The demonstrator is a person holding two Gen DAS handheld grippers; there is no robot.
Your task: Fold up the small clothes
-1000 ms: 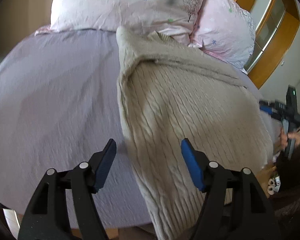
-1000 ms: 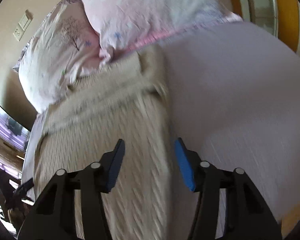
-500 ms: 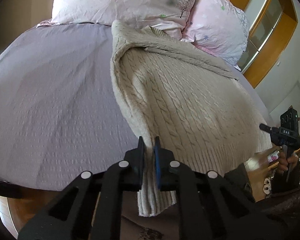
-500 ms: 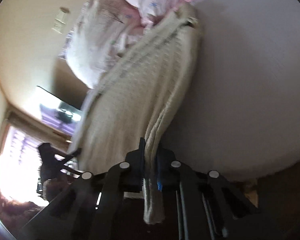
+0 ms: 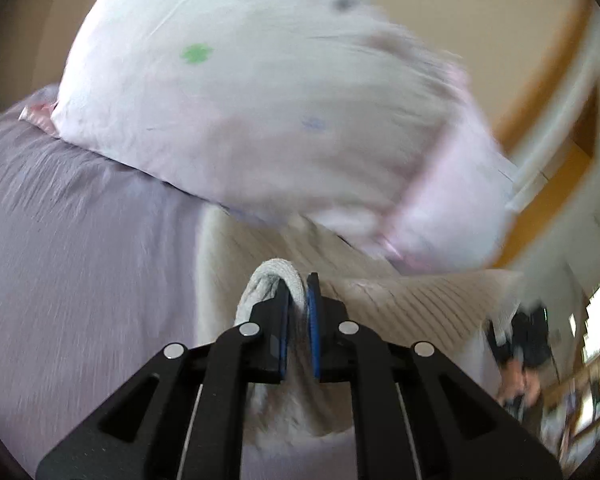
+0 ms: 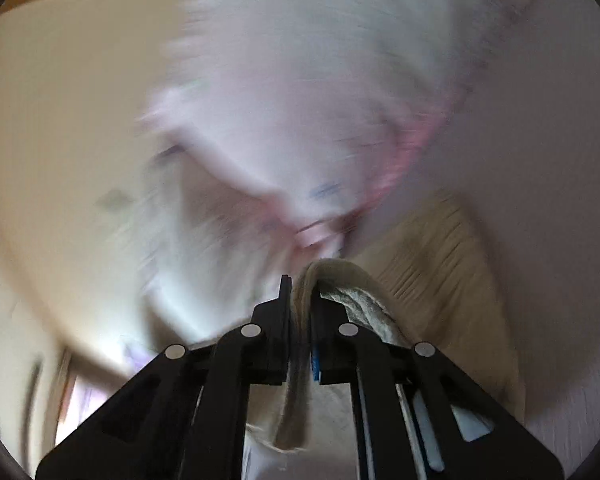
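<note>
A beige cable-knit sweater (image 5: 384, 300) lies on the lilac bed sheet (image 5: 80, 240), its far end near the pillows. My left gripper (image 5: 298, 300) is shut on the sweater's hem, which bulges over the fingertips. My right gripper (image 6: 300, 304) is shut on the other hem corner of the sweater (image 6: 440, 264), with cloth draped over its right finger. Both hold the hem lifted, close to the pillows. Both views are motion-blurred.
Two pale pink printed pillows (image 5: 260, 92) fill the head of the bed, also in the right wrist view (image 6: 320, 100). A wooden-framed window (image 5: 560, 152) is at the right. The right gripper and the hand holding it (image 5: 520, 344) show at the far right.
Both grippers closed on the sweater's bottom hem at the bed's near edge, then carried it up and forward toward the pillows, doubling the sweater over itself.
</note>
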